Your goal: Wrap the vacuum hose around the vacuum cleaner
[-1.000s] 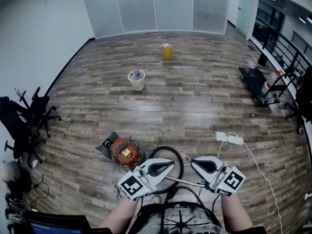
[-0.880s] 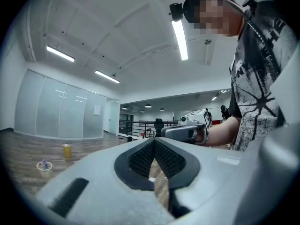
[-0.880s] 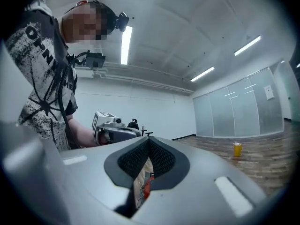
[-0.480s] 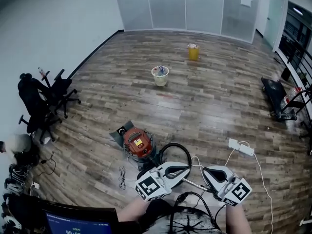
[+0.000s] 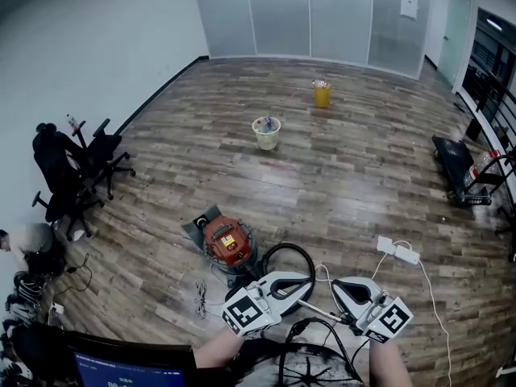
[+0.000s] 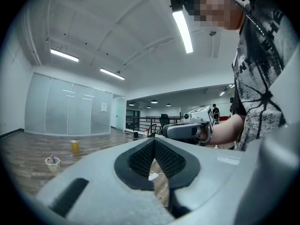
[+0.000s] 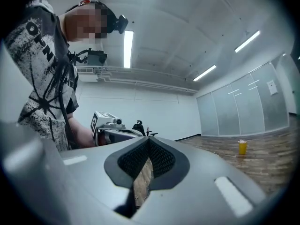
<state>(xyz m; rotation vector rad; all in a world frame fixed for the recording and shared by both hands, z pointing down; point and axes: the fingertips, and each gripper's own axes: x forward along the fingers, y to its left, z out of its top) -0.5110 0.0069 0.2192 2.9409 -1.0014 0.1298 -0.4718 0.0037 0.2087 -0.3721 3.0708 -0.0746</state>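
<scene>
The red vacuum cleaner stands on the wood floor just ahead of me. Its black hose loops on the floor at its right, and a thin metal wand runs below and between my grippers. In the head view my left gripper and right gripper are held close to my body, level, tips turned toward each other. Both are shut with nothing between the jaws. The left gripper sees the right gripper opposite; the right gripper sees the left gripper.
A white power strip with a white cable lies to the right. A coiled cord lies left of the vacuum. Farther off stand a white bucket, a yellow bucket, office chairs on the left, and a cart at right.
The head view has swung left, so the vacuum and hose now sit nearer the middle. Both grippers shifted slightly with it, then held still, jaws staying shut.
</scene>
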